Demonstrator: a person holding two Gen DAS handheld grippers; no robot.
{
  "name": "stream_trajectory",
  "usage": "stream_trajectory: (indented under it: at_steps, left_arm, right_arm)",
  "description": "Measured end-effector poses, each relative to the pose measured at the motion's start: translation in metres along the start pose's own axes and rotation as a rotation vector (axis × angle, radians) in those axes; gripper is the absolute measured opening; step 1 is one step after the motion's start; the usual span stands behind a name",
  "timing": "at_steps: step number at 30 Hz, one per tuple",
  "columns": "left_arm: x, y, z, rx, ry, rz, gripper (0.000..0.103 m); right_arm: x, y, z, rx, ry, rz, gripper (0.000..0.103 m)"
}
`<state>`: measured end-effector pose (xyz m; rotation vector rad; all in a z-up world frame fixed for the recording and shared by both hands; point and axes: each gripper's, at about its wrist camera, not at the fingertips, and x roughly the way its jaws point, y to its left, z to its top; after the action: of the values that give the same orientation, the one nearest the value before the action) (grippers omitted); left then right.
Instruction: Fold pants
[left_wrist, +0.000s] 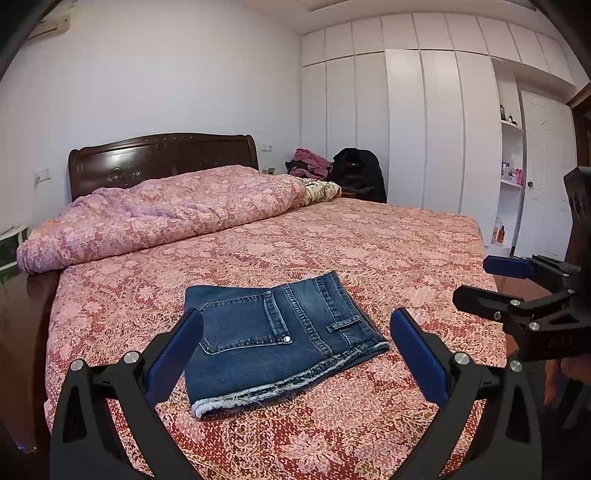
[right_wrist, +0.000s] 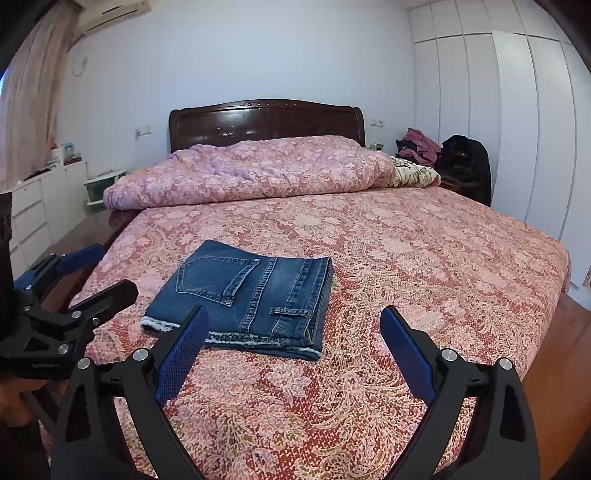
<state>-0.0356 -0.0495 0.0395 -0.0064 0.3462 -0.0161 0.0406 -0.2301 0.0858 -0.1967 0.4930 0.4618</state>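
Note:
The blue denim pants (left_wrist: 280, 336) lie folded into a compact rectangle on the pink floral bed cover (left_wrist: 388, 251), back pocket up, frayed hems toward me. My left gripper (left_wrist: 295, 332) is open and empty, held above the bed just in front of the pants. My right gripper (right_wrist: 295, 328) is open and empty, near the pants' (right_wrist: 247, 291) front right corner. Each gripper shows in the other's view: the right one (left_wrist: 476, 280) at the right edge, the left one (right_wrist: 110, 269) at the left edge, both open.
A rolled pink quilt (right_wrist: 251, 170) lies at the dark wooden headboard (right_wrist: 266, 118). Clothes (right_wrist: 421, 144) and a black bag (right_wrist: 465, 162) sit at the far right corner. White wardrobes (left_wrist: 424, 122) line the right wall. White drawers (right_wrist: 33, 206) stand left of the bed.

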Motion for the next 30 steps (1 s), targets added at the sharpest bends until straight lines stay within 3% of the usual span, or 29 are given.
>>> stream_trajectory:
  at_steps: [14, 19, 23, 26, 28, 30]
  left_arm:
    - [0.002, 0.007, -0.001, -0.037, 0.010, -0.014, 0.101]
    - [0.009, 0.011, -0.001, -0.082, 0.077, 0.009, 0.101]
    - [0.008, 0.012, -0.001, -0.093, 0.072, -0.030, 0.101]
    - [0.006, 0.008, 0.002, -0.072, 0.063, 0.012, 0.101]
    - [0.007, 0.008, 0.005, -0.082, 0.076, -0.040, 0.101]
    - [0.008, 0.007, 0.007, -0.087, 0.087, -0.024, 0.101]
  right_arm:
    - [0.003, 0.000, -0.001, 0.007, 0.012, 0.010, 0.093]
    - [0.003, 0.000, -0.001, 0.007, 0.015, 0.009, 0.093]
    - [0.004, -0.001, -0.001, 0.005, 0.016, 0.011, 0.093]
    - [0.004, 0.001, -0.002, 0.002, 0.023, 0.010, 0.093]
    - [0.004, 0.001, -0.002, -0.003, 0.024, 0.011, 0.093]
    - [0.004, 0.002, -0.002, -0.005, 0.025, 0.012, 0.093]
